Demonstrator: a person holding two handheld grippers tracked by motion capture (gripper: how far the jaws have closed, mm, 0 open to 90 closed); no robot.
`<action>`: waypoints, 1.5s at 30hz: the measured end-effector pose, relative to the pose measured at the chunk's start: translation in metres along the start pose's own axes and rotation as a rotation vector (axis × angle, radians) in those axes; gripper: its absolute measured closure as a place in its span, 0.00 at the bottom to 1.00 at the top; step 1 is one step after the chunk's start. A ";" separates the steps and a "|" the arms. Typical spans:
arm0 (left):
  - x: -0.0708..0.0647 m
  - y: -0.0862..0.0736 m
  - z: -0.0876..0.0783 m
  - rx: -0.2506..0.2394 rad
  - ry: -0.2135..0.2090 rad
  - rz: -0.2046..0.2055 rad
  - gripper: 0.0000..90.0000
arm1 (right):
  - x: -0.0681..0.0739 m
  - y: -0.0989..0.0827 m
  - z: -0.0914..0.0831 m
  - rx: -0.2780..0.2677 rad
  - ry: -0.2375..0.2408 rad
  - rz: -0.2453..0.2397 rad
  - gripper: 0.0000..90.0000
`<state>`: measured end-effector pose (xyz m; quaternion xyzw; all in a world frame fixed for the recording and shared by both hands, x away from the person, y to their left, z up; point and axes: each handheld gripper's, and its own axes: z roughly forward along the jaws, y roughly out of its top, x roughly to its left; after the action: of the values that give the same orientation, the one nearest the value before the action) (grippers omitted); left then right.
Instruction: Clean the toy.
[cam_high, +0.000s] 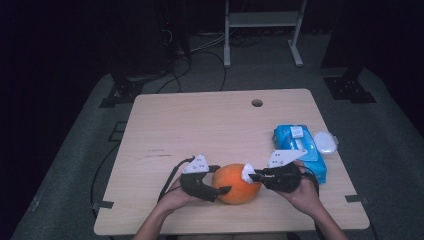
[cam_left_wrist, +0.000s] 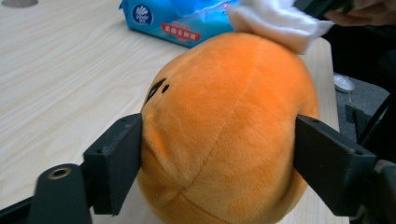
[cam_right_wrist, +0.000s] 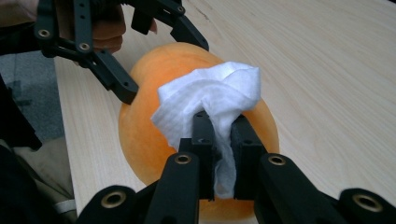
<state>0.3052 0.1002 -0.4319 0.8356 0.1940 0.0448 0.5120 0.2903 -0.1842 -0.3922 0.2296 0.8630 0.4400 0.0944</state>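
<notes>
Left jaws: I have them clamped on the orange plush ball (cam_left_wrist: 224, 135), one black pad on each flank, the fabric dimpling where they bite. No gap on either side in the left gripper view.
Left gripper (cam_high: 216, 191): I see it low on the near side of the ball in the high view, its tips wrapped around the ball's left half.
Right jaws: I have them drawn together on a white wipe (cam_right_wrist: 210, 100), a folded tail of it pinched between the pads and hanging below them.
Right gripper (cam_high: 253, 175): I see it just right of the ball, its tips level with the ball's upper right shoulder.
Wipe past the jaws: it bunches out ahead of my right tips and lies against the top of the ball, touching the plush.
Ball: it sits on the wooden table (cam_high: 200, 125), between my two grippers, near the table's front edge. A small dark stitched mark shows on its upper left in the left gripper view.
Hands: my left hand (cam_high: 175, 196) and right hand (cam_high: 302, 192) come in from the bottom edge, close together.
Farther out: a blue wipe pack (cam_high: 299, 150) lies just behind my right gripper, well apart from the ball.
</notes>
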 end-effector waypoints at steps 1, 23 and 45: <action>0.000 0.000 0.000 -0.011 -0.024 0.000 0.19 | -0.002 -0.002 -0.001 0.001 0.003 0.006 0.91; -0.002 -0.003 0.009 -0.020 -0.022 0.044 0.32 | -0.001 0.002 -0.004 0.014 -0.053 -0.013 0.91; -0.013 0.032 -0.022 -0.233 -0.056 0.159 0.37 | -0.011 0.002 -0.006 -0.081 -0.011 0.116 0.92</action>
<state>0.2960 0.1016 -0.3921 0.7842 0.1062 0.0841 0.6056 0.2979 -0.1931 -0.3876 0.2775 0.8292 0.4782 0.0826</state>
